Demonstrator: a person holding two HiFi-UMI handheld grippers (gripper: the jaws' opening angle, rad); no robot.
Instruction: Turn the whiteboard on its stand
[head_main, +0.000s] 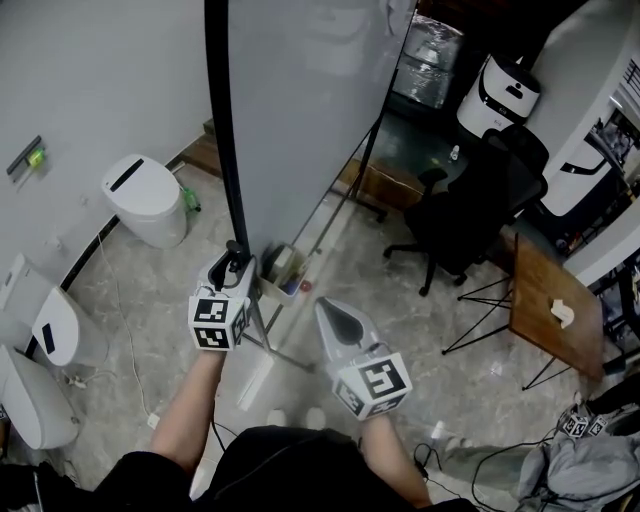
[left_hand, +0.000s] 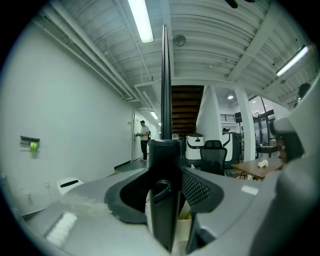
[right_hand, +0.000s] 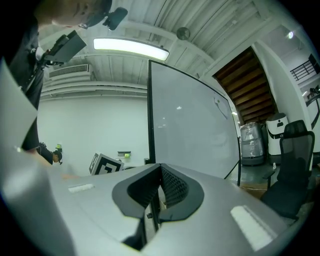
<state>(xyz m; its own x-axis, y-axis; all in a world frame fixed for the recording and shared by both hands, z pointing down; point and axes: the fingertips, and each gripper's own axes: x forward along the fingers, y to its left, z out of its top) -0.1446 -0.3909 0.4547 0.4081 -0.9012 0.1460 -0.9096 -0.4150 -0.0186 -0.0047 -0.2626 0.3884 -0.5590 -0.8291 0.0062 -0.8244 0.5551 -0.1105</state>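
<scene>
**Tiled workshop floor, whiteboard gripped at its edge**

On the pale tiled floor (head_main: 400, 290), the whiteboard (head_main: 300, 120) stands upright before the person. The left gripper (head_main: 235, 262) appears clamped on its black frame edge (head_main: 222, 130). The right gripper (head_main: 328, 308) hangs just beside, jaws together, empty.

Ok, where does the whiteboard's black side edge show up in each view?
Head view: the black side edge runs down from the top, left of centre, into the left gripper.
Left gripper view: dead centre, rising straight up from between the jaws.
Right gripper view: an upright line just left of centre, above the jaws.
Shared landmark: the black office chair, to the right of that edge in every view.
</scene>
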